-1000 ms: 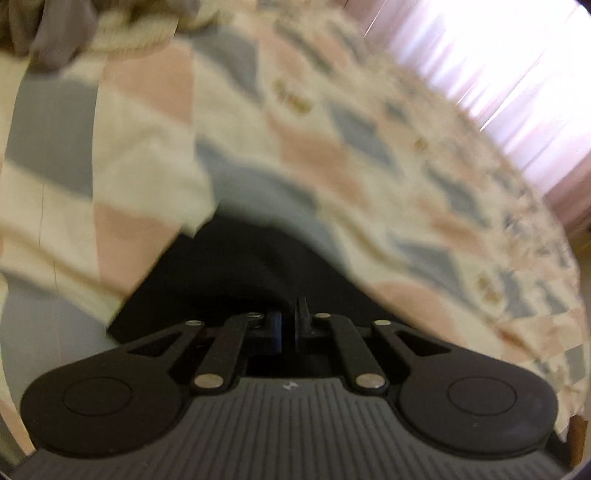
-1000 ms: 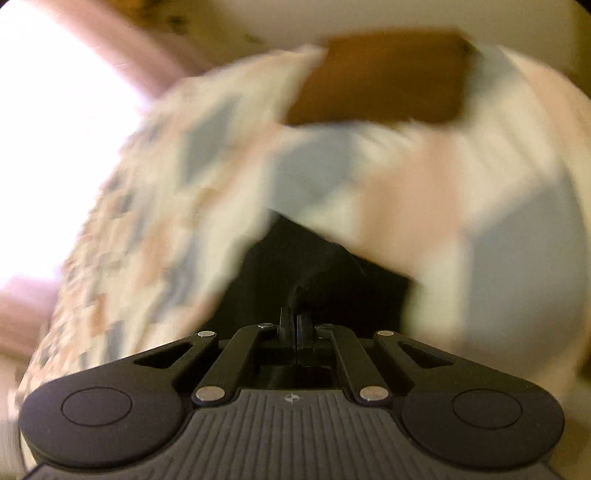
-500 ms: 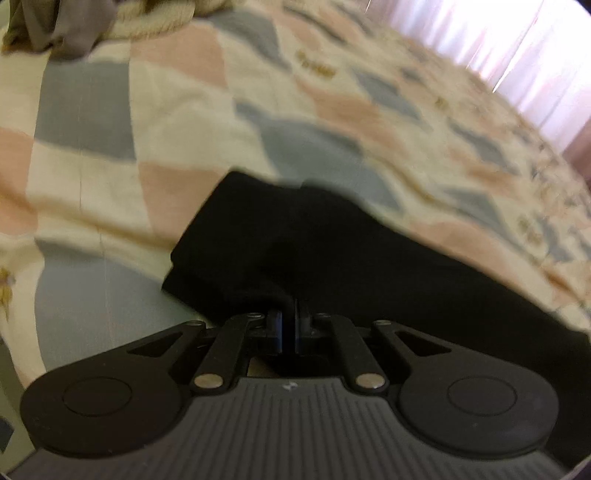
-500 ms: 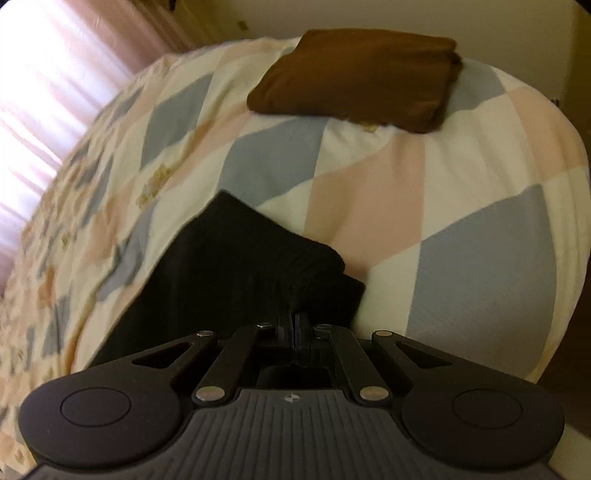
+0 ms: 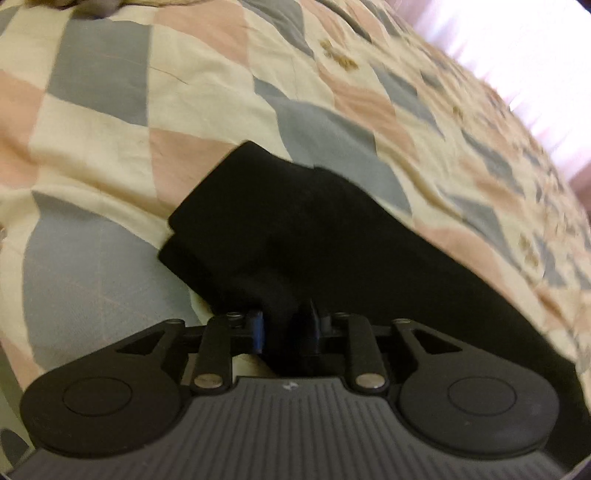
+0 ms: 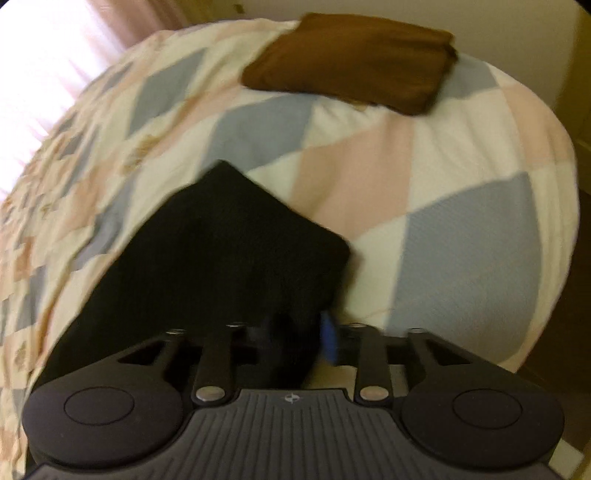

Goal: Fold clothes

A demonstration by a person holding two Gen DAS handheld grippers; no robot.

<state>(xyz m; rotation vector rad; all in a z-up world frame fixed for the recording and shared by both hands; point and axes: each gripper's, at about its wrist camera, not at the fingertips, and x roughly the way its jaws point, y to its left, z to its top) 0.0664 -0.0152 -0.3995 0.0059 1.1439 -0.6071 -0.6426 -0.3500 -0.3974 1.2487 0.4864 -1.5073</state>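
Across both views spreads a quilted bedspread (image 5: 207, 96) in a diamond patchwork of cream, pink and grey-blue, soft and lightly wrinkled, its far side washing out into bright curtained light. On it lies the black garment (image 5: 332, 251), a folded matte dark cloth with squared corners; in the left wrist view one corner shows two layers stepped one over the other, and the cloth runs off to the lower right behind the gripper body, so its full extent is cut off. In the right wrist view the same black garment (image 6: 229, 266) comes to a point towards the far end of the bed, with nothing between it and a folded brown cloth (image 6: 354, 62) lying well apart near the bed's far edge. At the top edge of the left view, a scrap of grey and tan fabric (image 5: 92, 3) is too cropped to make out.

The left gripper (image 5: 286, 328) has just been opening: its jaws stand a little apart with a fold of the black cloth bunched between them, whether pressed or merely lying there is hard to tell against the dark. The right gripper (image 6: 291, 343) has likewise just been opening, wider, a blue pad (image 6: 330, 341) showing bare on one side and the cloth's edge lying loose in the gap.
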